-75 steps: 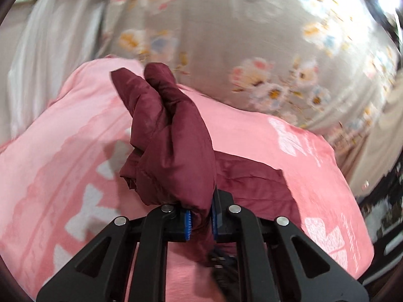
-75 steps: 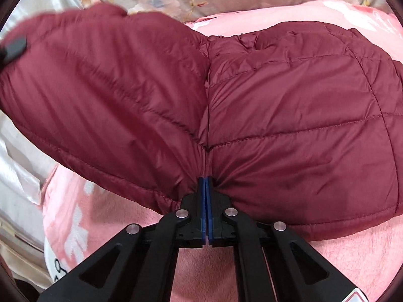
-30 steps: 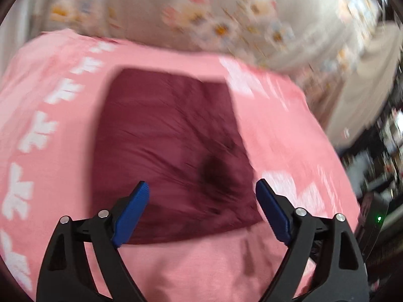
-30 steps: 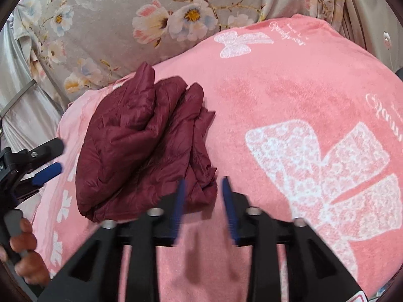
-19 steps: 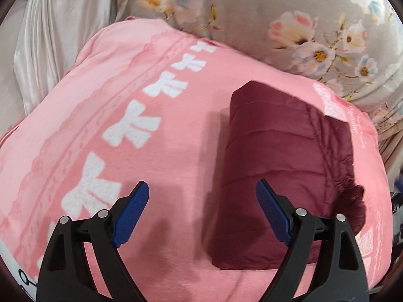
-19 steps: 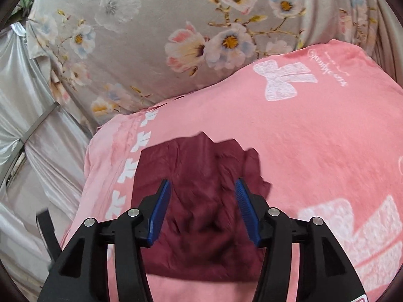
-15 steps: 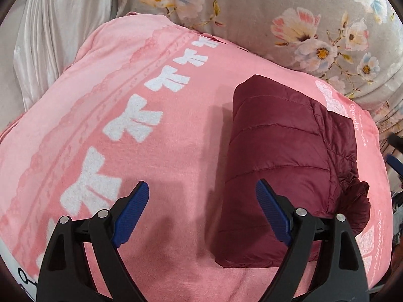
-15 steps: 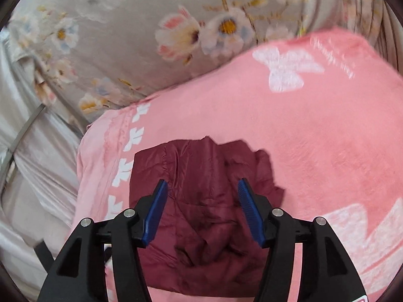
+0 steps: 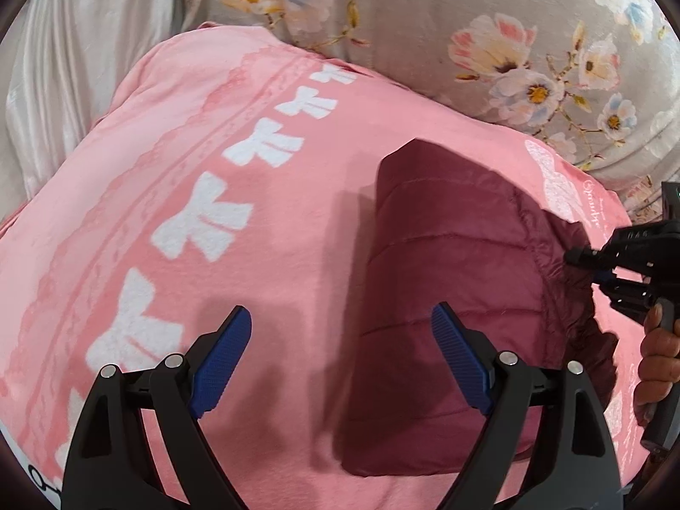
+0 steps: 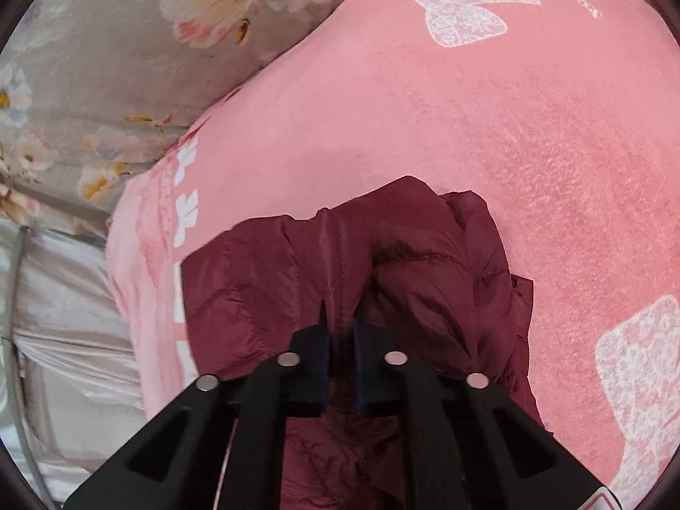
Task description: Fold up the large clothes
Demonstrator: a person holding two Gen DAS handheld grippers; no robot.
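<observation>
Maroon jacket [image 9: 459,280] was mostly folded; your right gripper [image 10: 338,331] fingers had just closed, pinching its loose edge, while your left gripper [image 9: 340,365] fingers gaped empty beside it.

The jacket [image 9: 459,280] is maroon. The blanket [image 9: 170,195] is pink with white bows. The sheet [image 9: 425,12] is grey with pale flowers. The pads [image 9: 221,361] are blue.
</observation>
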